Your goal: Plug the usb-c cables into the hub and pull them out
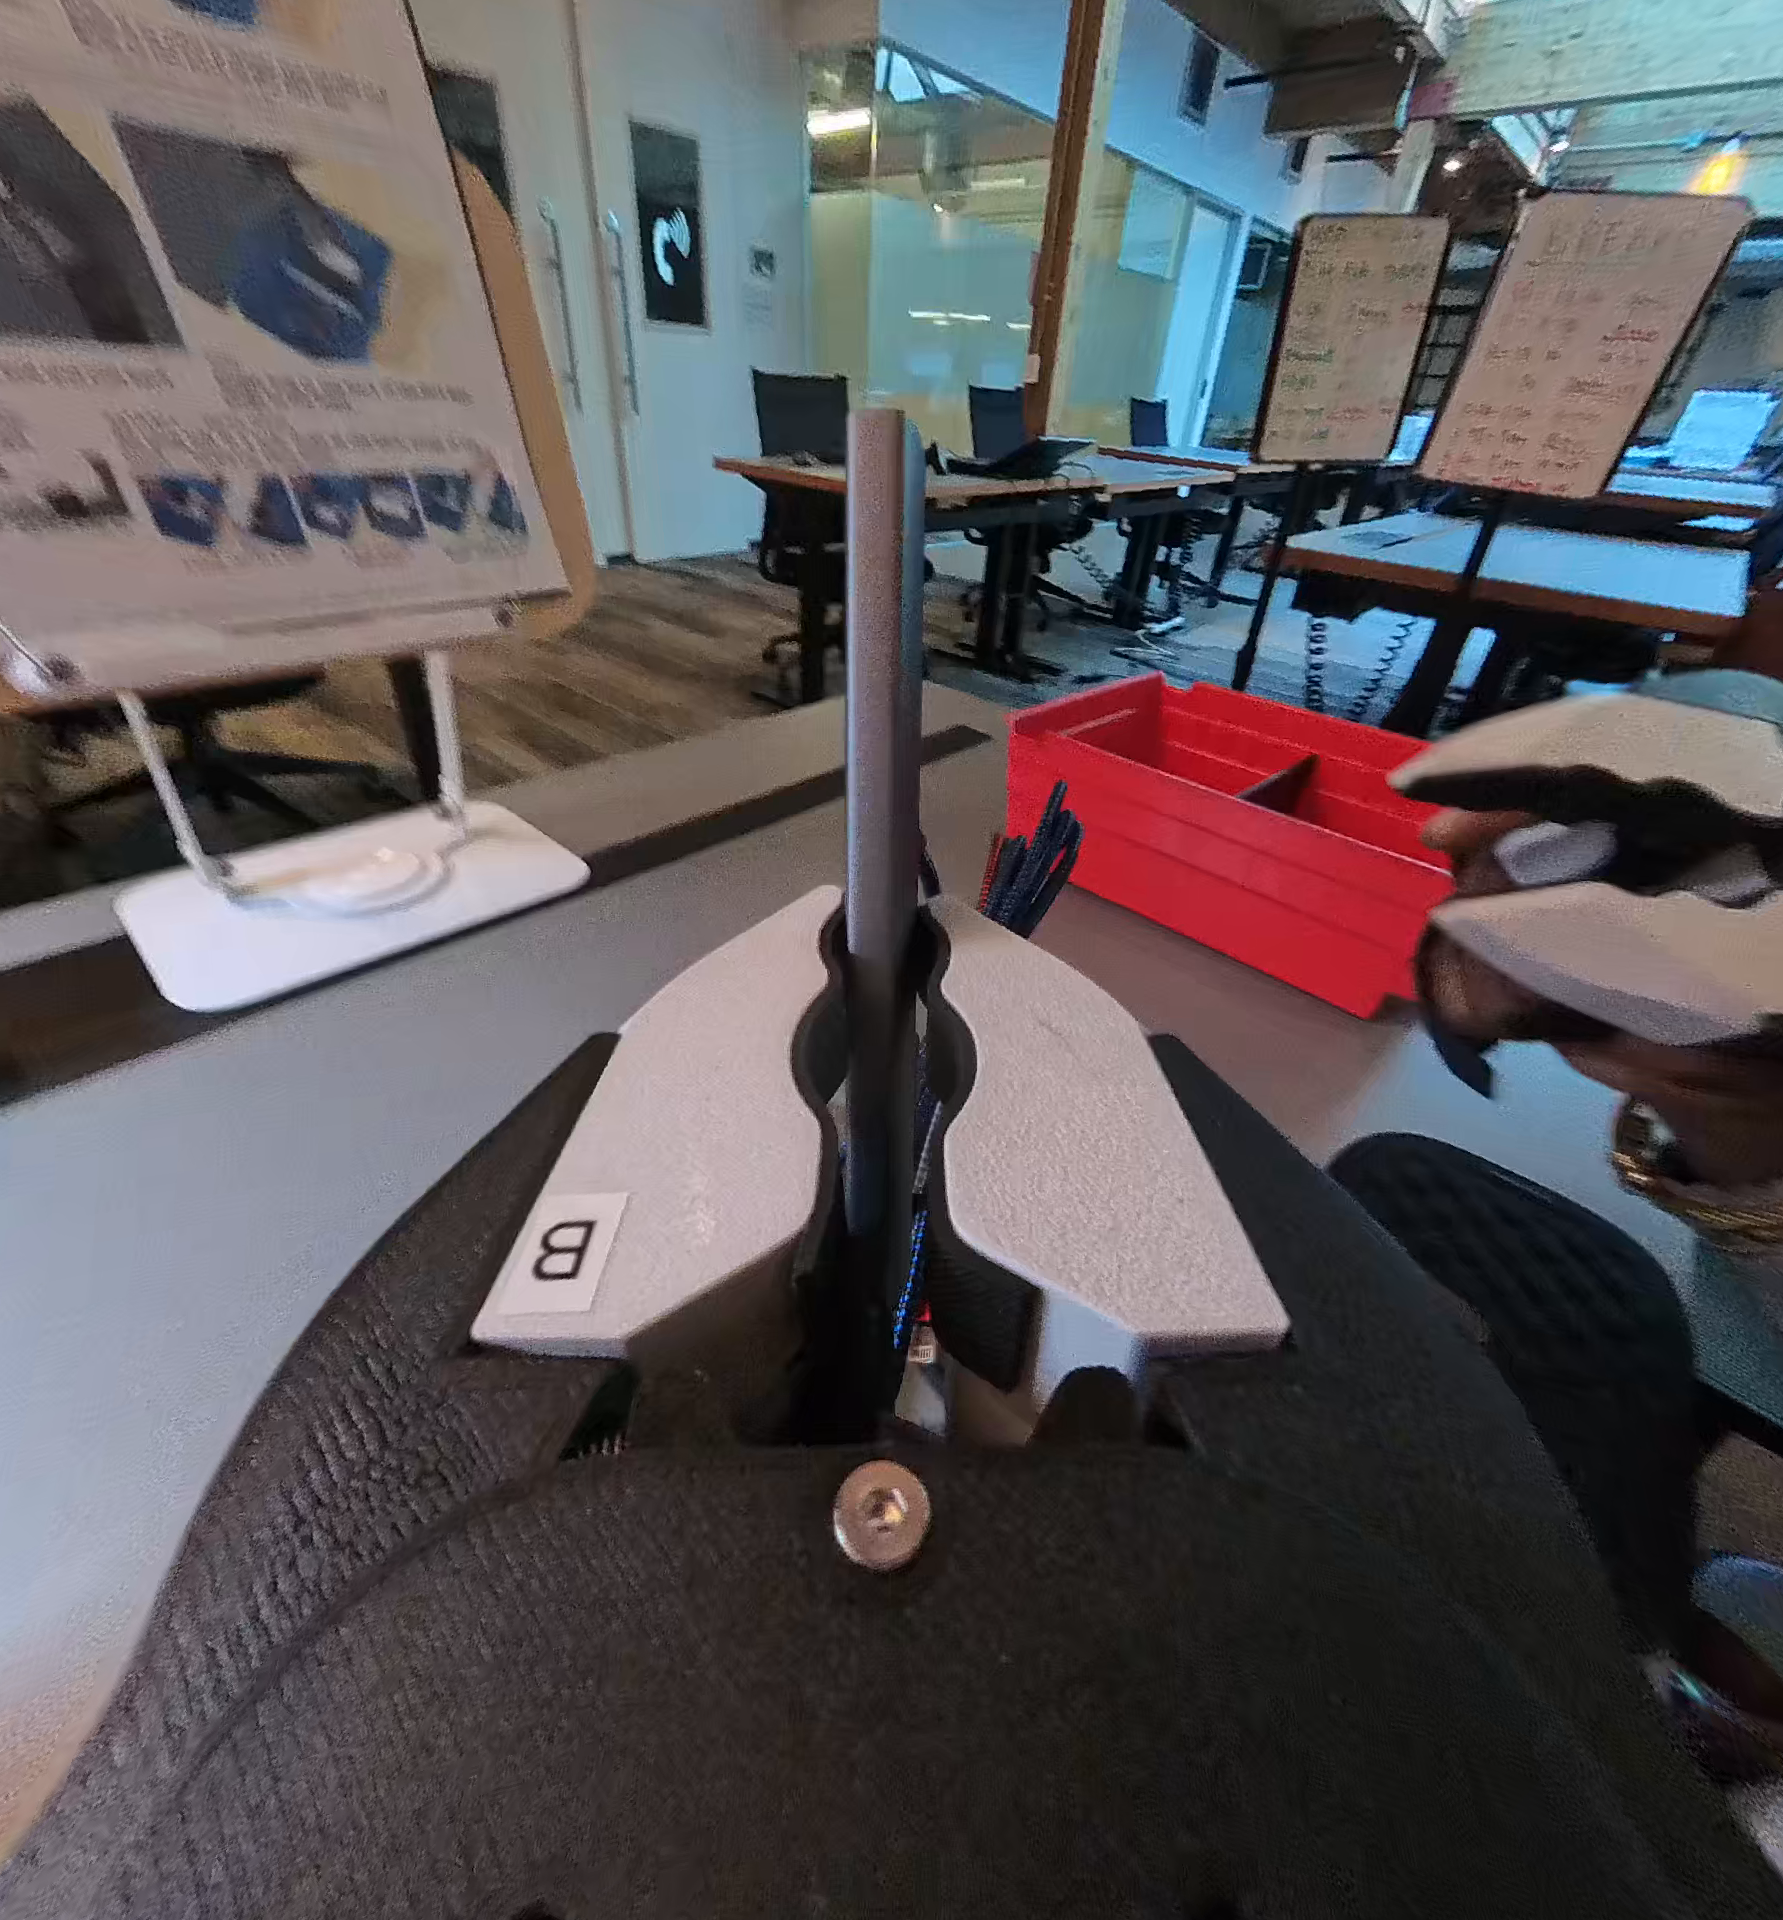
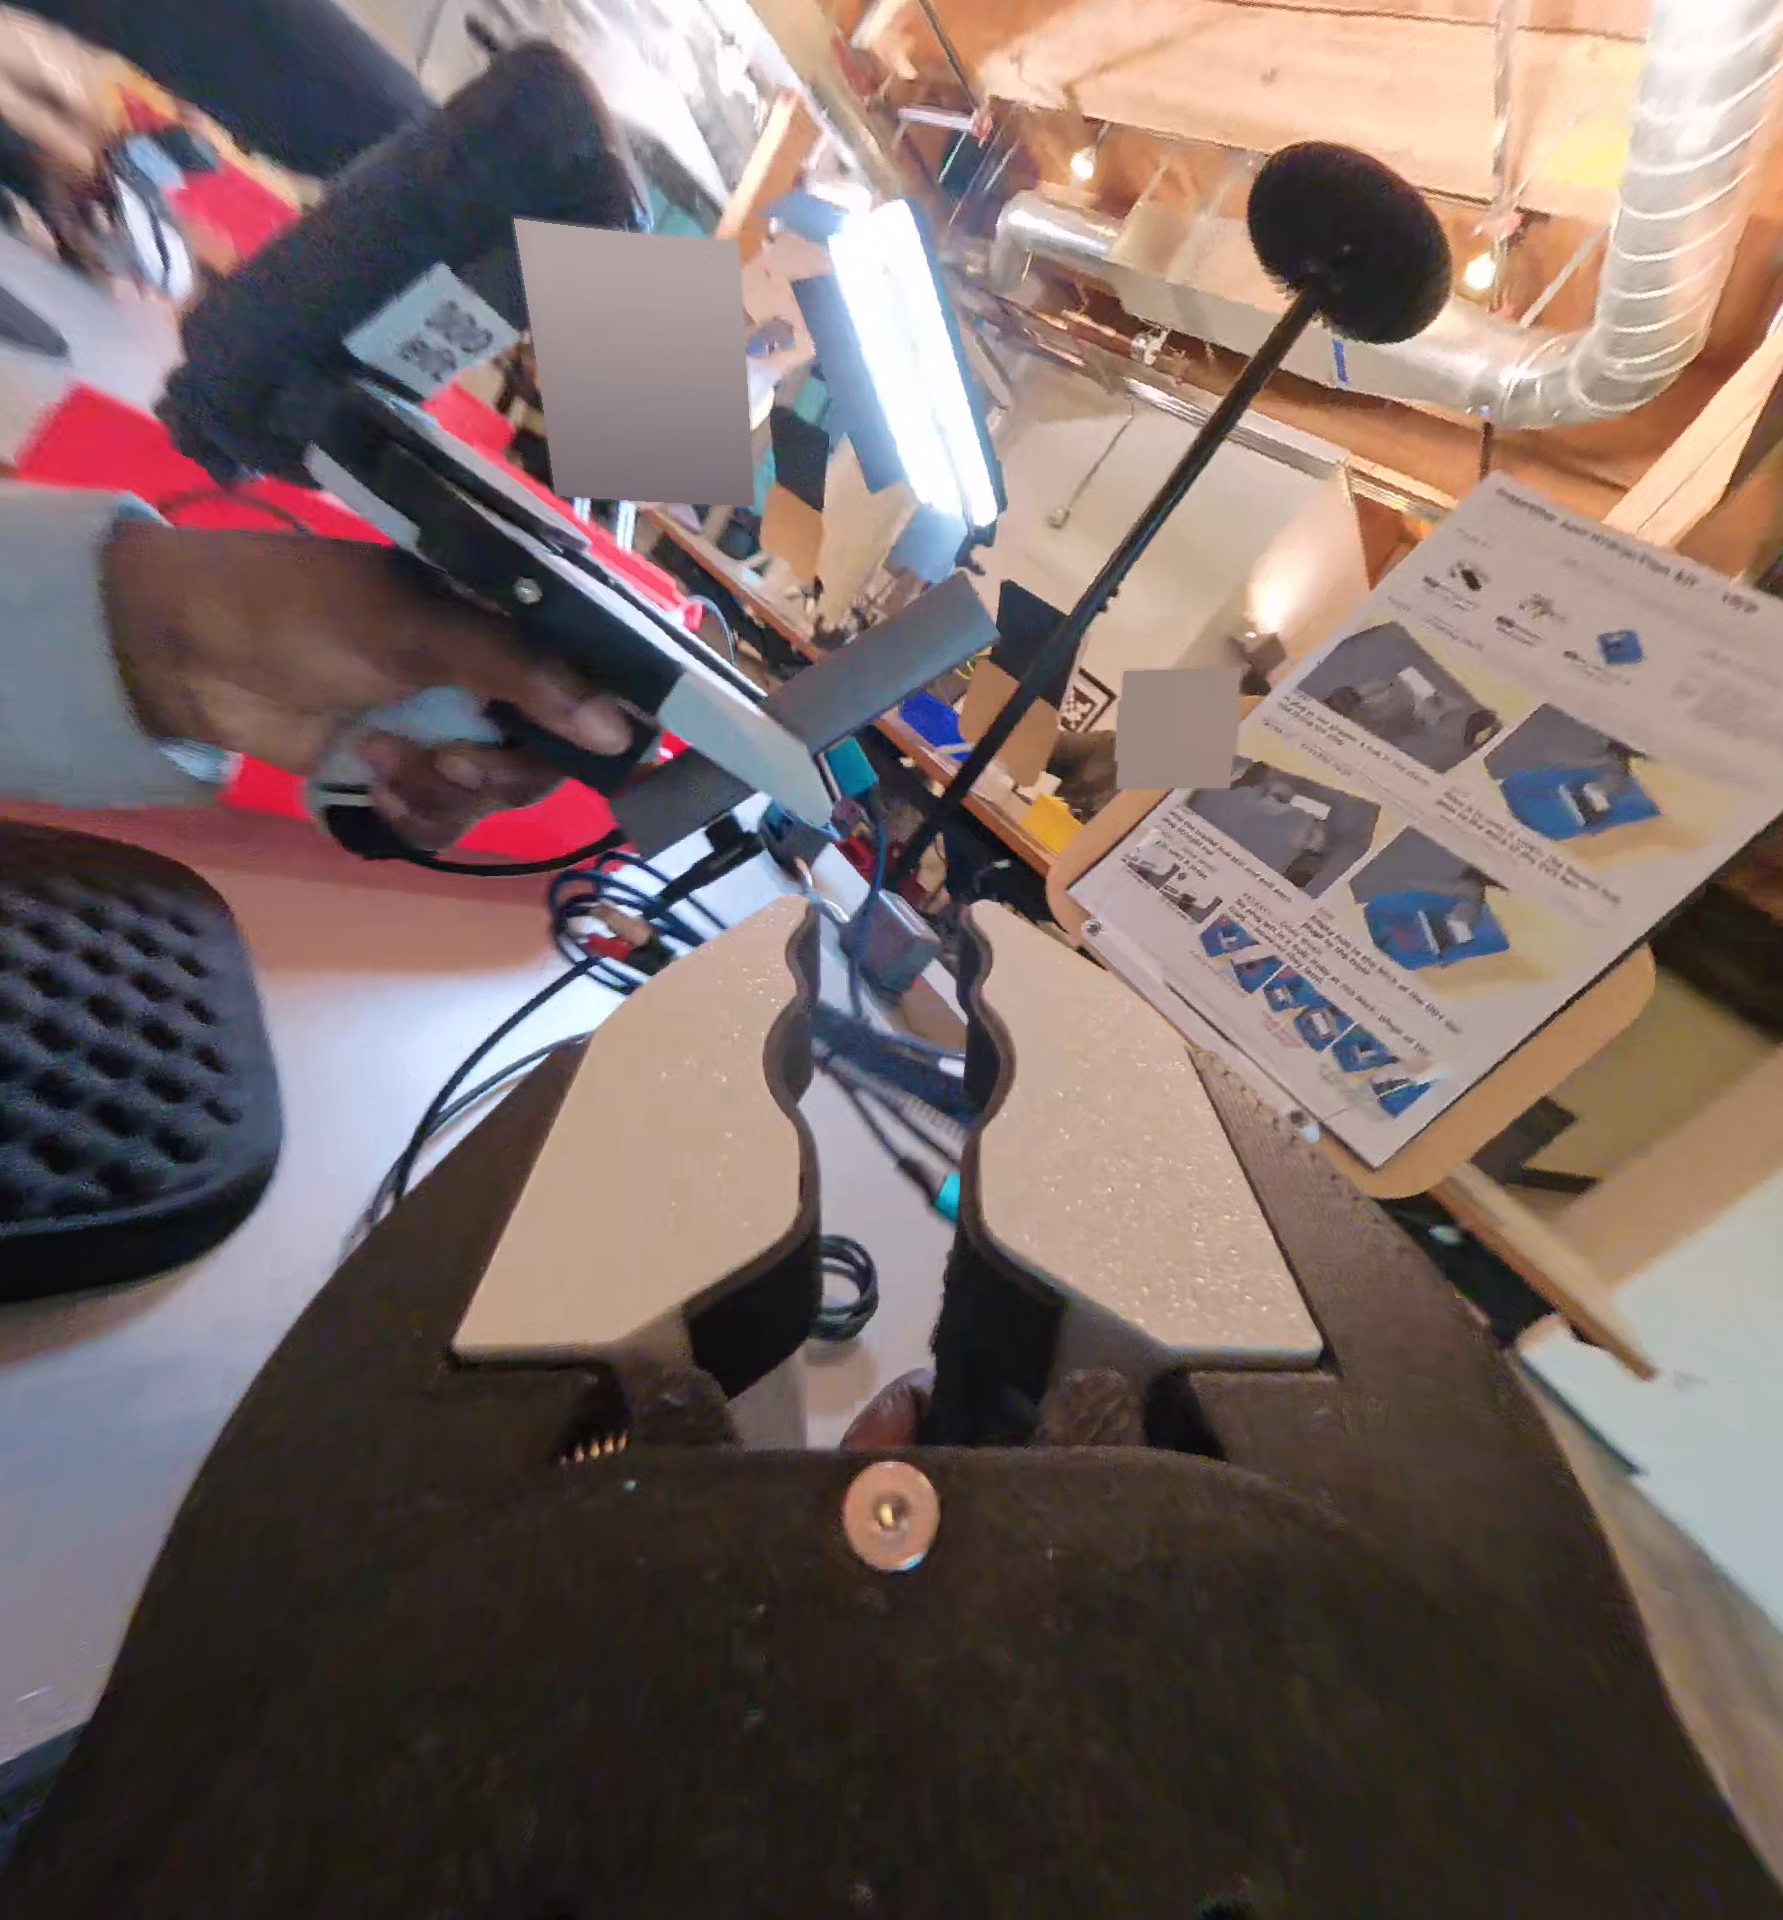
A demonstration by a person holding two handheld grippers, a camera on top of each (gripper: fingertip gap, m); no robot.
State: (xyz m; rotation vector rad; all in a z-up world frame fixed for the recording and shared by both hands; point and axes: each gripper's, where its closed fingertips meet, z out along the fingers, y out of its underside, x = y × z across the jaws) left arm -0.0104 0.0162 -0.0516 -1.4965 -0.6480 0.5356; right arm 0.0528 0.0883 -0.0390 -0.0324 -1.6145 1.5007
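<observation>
Your left gripper [image 1: 882,966] is clamped on the hub [image 1: 879,665], a thin grey slab that you hold edge-on, so it stands up between the two fingers above the worktop [image 1: 191,1195]. In the right wrist view the same hub [image 2: 882,660] shows as a flat dark plate that sticks out of the left gripper [image 2: 762,743], lifted in the air. Your right gripper [image 2: 892,935] has its fingers apart and holds nothing. The usb-c cables [image 2: 638,935] lie loose on the worktop below and beyond it, a tangle of blue and dark cords; which plug is nearest I cannot tell. A red bin [image 1: 1219,821] stands behind on the worktop, and an instruction board [image 2: 1438,831] stands to the right.

I judge that the step in hand is to fetch a cable. Bring the right gripper down to one plug and take it by the plug body, not by the cord, so it does not bend when you push. Keep the hub firm and turn its port side toward the right gripper. Line the plug straight with the port before you press, and push gently
</observation>
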